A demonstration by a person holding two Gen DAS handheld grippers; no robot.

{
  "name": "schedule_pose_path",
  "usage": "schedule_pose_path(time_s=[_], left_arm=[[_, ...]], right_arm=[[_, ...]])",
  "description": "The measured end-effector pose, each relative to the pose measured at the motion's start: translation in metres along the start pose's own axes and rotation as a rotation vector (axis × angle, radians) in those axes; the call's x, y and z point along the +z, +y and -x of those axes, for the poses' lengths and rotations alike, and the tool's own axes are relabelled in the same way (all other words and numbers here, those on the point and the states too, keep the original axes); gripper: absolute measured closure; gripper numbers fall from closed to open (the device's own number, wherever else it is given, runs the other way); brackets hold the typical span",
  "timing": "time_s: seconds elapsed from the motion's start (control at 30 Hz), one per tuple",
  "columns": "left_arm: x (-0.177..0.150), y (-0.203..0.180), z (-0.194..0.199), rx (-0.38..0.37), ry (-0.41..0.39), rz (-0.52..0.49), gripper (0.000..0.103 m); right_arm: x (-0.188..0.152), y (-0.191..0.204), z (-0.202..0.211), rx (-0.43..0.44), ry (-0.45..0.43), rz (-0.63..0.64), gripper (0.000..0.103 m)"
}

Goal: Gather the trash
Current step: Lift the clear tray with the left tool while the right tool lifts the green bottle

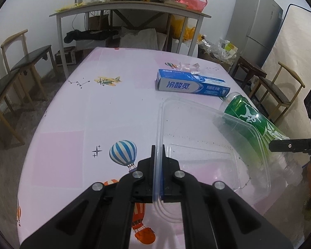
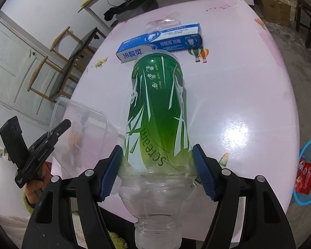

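Currently your right gripper (image 2: 157, 170) clamps the empty green-labelled plastic bottle (image 2: 157, 108), long axis running straight ahead between its jaws; your left gripper (image 1: 158, 155) pinches the clear plastic container (image 1: 207, 141) rim alongside.

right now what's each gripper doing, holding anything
left gripper: shut on the rim of the clear plastic container.
right gripper: shut on the green-labelled plastic bottle.

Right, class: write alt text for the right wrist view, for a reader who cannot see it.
The right gripper clamps an empty, uncapped plastic bottle with a green label, neck toward the camera, above a pink table. Beyond it lies a blue toothpaste box. At left, the left gripper pinches the rim of a clear plastic container.
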State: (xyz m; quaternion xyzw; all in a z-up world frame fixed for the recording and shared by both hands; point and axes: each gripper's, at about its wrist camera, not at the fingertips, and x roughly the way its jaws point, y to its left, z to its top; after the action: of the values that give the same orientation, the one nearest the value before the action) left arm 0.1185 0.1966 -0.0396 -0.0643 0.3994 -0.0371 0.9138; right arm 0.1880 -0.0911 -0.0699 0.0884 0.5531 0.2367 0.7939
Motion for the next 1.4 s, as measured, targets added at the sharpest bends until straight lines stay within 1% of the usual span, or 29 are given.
schedule_pose_path(time_s=[0.37,0.53,0.63,0.7,0.8,1.0,1.03,1.17,1.4], left_arm=[[0.004,-0.009,0.009,0.000,-0.022,-0.014,0.102],[0.008,-0.023,0.013,-0.011,-0.032,-0.036,0.102],[0.010,-0.033,0.014,-0.021,-0.039,-0.055,0.102],[0.011,-0.038,0.013,-0.028,-0.036,-0.060,0.102],[0.011,-0.042,0.010,-0.043,-0.026,-0.066,0.102],[0.009,-0.042,0.009,-0.056,-0.014,-0.069,0.102],[0.009,-0.042,0.008,-0.055,-0.013,-0.069,0.102],[0.008,-0.040,0.007,-0.056,-0.006,-0.071,0.102],[0.009,-0.038,0.004,-0.056,0.007,-0.067,0.102]], right_arm=[[-0.001,-0.004,0.015,0.010,-0.045,-0.013,0.038],[-0.005,-0.013,0.027,0.025,-0.077,-0.024,0.038],[-0.009,-0.017,0.027,0.028,-0.077,-0.035,0.038],[-0.012,-0.021,0.023,0.027,-0.062,-0.048,0.038],[-0.016,-0.023,0.016,0.003,-0.026,-0.046,0.038],[-0.013,-0.024,-0.001,-0.024,0.076,-0.047,0.037],[-0.010,-0.024,-0.003,-0.012,0.084,-0.055,0.037],[0.003,-0.025,-0.010,0.004,0.105,-0.072,0.030],[0.021,-0.023,-0.037,0.037,0.157,-0.076,0.030]])
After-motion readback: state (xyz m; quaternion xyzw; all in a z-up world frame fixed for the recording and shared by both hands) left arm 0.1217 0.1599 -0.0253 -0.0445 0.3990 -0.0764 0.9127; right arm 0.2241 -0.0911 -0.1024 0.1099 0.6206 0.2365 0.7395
